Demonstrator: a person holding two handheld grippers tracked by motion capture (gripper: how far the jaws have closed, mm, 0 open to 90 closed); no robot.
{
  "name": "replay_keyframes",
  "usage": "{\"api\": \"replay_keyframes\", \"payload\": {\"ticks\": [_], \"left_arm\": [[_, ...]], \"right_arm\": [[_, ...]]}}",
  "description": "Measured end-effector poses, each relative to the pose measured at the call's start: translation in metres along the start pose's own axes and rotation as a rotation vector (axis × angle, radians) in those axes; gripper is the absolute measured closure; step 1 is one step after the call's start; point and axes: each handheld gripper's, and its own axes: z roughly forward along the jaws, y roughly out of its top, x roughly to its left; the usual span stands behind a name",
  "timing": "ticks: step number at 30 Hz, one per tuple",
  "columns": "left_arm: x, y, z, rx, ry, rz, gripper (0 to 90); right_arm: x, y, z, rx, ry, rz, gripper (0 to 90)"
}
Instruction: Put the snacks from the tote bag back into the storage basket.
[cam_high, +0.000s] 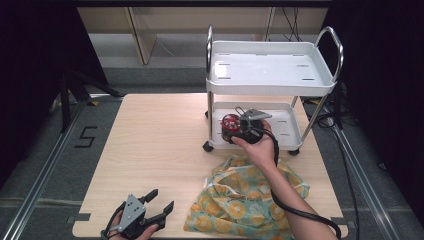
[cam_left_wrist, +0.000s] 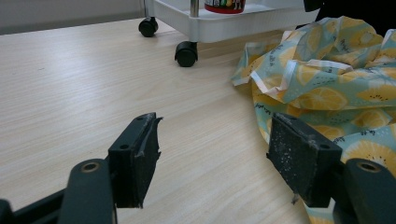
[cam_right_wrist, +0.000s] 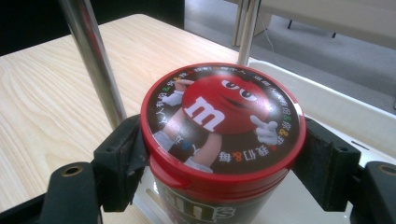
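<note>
Nearest, the left gripper (cam_high: 159, 209) rests on the counter (cam_high: 160, 145) beside the lemon-print cloth (cam_high: 240, 200), jaws wide apart and empty. Beyond the cloth, the right gripper (cam_right_wrist: 219, 154) has its jaws closed on the candy tub (cam_right_wrist: 222, 135) just under its red lid, on the cart's lower shelf (cam_high: 287, 131). The tub looks rigid, smooth and slippery; grip it below the lid's rim.

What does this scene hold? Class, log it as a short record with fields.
held item: red-lidded round candy tub
holder: right gripper, jaws shut on tub
tub place: lower shelf of white two-tier trolley
left gripper: open, holding nothing, at table's near edge
cloth: lemon-print fabric on light wooden table
</note>
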Motion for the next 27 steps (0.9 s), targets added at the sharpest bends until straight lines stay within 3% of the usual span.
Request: {"api": "replay_keyframes", "payload": {"ticks": [10, 11, 25, 27], "left_arm": [[0.0, 0.0, 0.0, 0.001, -0.002, 0.002, 32.9], [0.0, 0.0, 0.0, 0.001, -0.002, 0.002, 32.9], [-0.001, 0.0, 0.0, 0.002, -0.004, -0.006, 32.9], [0.0, -0.001, 0.001, -0.006, -0.011, -0.007, 32.9]], "right_arm": [[0.0, -0.005, 0.01, 0.016, -0.01, -0.024, 26.0], [-0.001, -0.006, 0.012, 0.018, -0.007, -0.046, 26.0], [0.001, -0.013, 0.02, 0.04, -0.009, -0.012, 25.9], [-0.001, -0.012, 0.022, 0.039, -0.01, -0.042, 25.9]]}}
